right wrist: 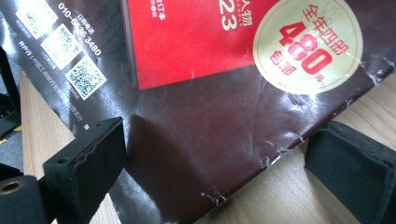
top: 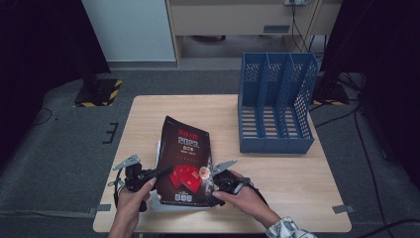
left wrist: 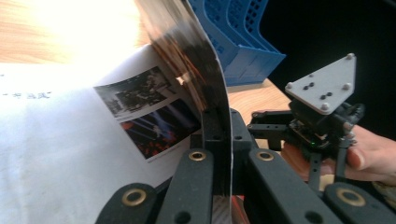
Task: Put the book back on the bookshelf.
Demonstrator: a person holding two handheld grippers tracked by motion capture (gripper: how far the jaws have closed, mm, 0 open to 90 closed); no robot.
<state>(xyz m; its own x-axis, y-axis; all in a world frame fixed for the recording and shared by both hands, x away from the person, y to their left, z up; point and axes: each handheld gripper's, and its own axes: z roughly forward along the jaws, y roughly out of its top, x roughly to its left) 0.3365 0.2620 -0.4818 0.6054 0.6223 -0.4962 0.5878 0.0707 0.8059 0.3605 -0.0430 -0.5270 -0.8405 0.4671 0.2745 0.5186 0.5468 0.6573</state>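
A magazine (top: 187, 148) with a dark cover and red panels lies near the table's front edge. My left gripper (top: 164, 172) is shut on the cover's left edge and holds it raised off the white inner pages (top: 157, 197). In the left gripper view the curved cover (left wrist: 201, 70) rises out of the closed jaws (left wrist: 224, 154), with a printed page (left wrist: 70, 140) lying flat to the left. My right gripper (top: 214, 182) is at the magazine's lower right corner. Its pads (right wrist: 88, 154) stand wide apart, open, with the creased cover corner (right wrist: 196, 154) between and beyond them.
A blue three-slot file rack (top: 275, 104) stands on the back right of the wooden table (top: 297, 173). Grey floor surrounds the table, with dark stands at both back corners. The right gripper (left wrist: 322, 116) and its hand appear at the right of the left gripper view.
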